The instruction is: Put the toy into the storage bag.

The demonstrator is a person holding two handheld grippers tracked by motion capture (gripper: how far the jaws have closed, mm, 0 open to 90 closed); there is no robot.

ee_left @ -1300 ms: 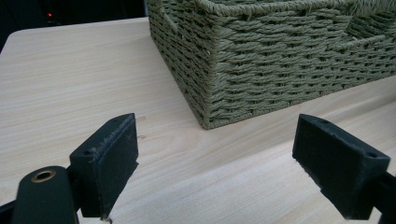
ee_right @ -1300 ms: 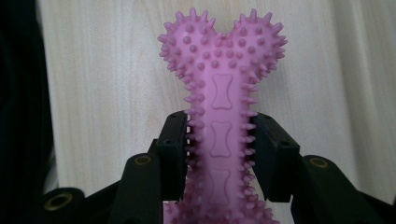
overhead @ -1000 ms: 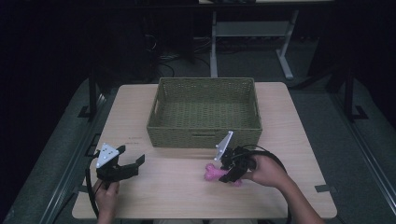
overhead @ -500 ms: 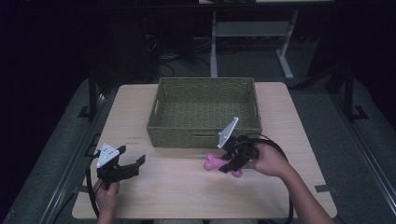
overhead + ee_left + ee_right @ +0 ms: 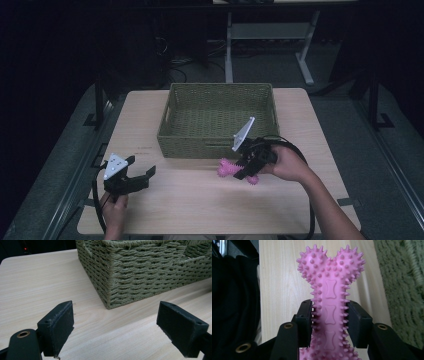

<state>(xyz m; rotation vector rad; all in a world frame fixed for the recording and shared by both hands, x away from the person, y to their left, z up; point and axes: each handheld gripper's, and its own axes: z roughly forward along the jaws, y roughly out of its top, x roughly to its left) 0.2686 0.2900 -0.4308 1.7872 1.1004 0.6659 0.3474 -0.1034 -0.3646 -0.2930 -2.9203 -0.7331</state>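
**One spiked pink bone held in mid-air, with a basket wall ahead of it**

One pair of tongs, the right tongs [image 5: 239, 167], is clamped across the narrow shaft of a pink rubber bone toy [image 5: 329, 305], with a black pad pressing each side. The left tongs [image 5: 142, 172] stand wide open with nothing between the pads, resting over bare table [image 5: 200, 210] well apart from the toy.

What could go wrong, as a judgement: the grip sits on soft rubber spikes rather than a flat face, so the toy might swivel or slide out if the hand jerks. The woven green basket [image 5: 215, 145] stands just beyond the right tongs. If the bone is meant to go inside, its forward knob looks low enough to catch on the near wall, which could knock the toy loose or shove the basket along the table. Letting go before the toy has cleared the rim would probably drop it outside.

The toy is bright pink and shaped like a dog bone. Its visible end splits into two rounded knobs covered in short blunt spikes. Small bone outlines are pressed into the flat of the shaft. It hangs in the right tongs, just in front of the basket's near wall, above the table.
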